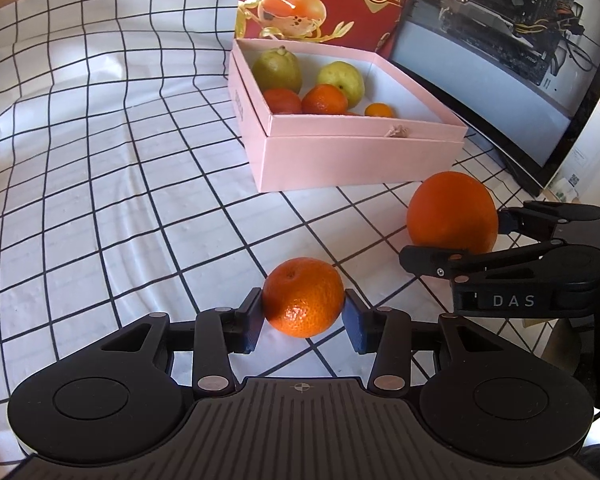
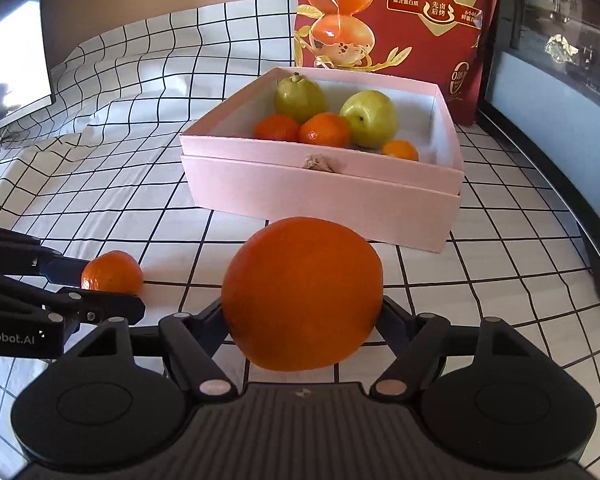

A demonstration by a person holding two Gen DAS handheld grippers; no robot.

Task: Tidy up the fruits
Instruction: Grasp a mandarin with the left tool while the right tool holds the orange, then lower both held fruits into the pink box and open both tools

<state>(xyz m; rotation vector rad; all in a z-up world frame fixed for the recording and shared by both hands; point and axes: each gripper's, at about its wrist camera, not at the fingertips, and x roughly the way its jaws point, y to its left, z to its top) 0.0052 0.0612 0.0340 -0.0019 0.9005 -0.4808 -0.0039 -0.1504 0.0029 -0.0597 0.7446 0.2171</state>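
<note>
Gripping the firm small mandarin (image 1: 303,298) and big orange (image 2: 302,294) at their widest sides, both grippers' fingers (image 1: 253,320) hold them gently.

right claw (image 2: 302,316) grips big orange (image 2: 302,294) | pink box (image 2: 320,196) behind, fruit inside

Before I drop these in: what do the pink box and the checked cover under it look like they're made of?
Pink box: seems to be rigid cardboard with a matte paper finish; crisp straight edges, thin walls, no gloss. Checked cover: looks like thin white cloth with black grid lines; it wrinkles and folds softly. Could be a soft plastic sheet, though it shows little shine.
</note>
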